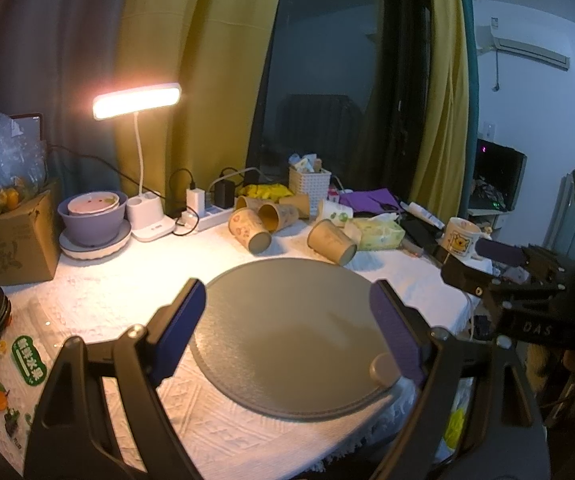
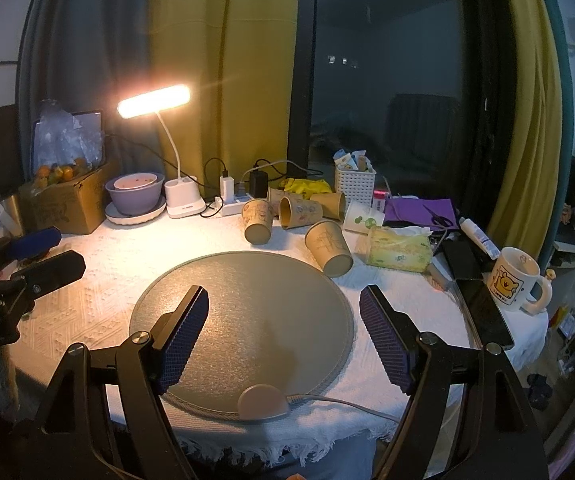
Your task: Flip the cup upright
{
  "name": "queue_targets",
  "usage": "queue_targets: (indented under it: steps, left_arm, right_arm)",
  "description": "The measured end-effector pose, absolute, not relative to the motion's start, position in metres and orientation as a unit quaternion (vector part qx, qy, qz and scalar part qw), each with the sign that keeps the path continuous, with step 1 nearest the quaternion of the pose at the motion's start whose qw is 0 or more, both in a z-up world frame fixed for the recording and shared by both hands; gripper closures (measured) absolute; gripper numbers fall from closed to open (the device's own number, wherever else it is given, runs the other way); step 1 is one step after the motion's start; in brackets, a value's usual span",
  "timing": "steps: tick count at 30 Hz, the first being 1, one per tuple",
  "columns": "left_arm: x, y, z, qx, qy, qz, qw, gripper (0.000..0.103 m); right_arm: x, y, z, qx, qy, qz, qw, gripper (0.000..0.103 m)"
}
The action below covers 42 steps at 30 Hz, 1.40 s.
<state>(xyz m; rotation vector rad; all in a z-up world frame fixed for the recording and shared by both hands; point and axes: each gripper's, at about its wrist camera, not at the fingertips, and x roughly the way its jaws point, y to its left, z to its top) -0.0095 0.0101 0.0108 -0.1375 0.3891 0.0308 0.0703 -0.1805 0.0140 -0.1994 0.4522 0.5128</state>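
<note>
Several brown paper cups lie on their sides at the far edge of a round grey mat (image 1: 295, 320) (image 2: 247, 312). The nearest cup (image 1: 332, 242) (image 2: 329, 249) lies with its base toward me, touching the mat's rim. A second cup (image 1: 249, 229) (image 2: 258, 222) lies left of it. My left gripper (image 1: 287, 320) is open and empty above the mat. My right gripper (image 2: 283, 328) is open and empty above the mat, and also shows at the right of the left wrist view (image 1: 503, 254). Both are well short of the cups.
A lit desk lamp (image 2: 181, 196), a purple bowl on a plate (image 2: 135, 196), a power strip (image 2: 235, 202), a white basket (image 2: 354, 184), a tissue pack (image 2: 399, 250) and a cartoon mug (image 2: 515, 280) stand around the mat. A cardboard box (image 2: 67, 204) sits at the left.
</note>
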Motion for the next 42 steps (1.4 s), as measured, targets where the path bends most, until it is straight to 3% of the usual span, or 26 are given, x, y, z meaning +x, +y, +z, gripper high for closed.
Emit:
queue_targets:
  steps: [42]
  left_arm:
    - [-0.0111,0.0117,0.0119,-0.071,0.191,0.015,0.979,0.018]
  right_arm:
    - [0.0712,-0.1797,0.0125,-0.100,0.218,0.251,0.938,0.022]
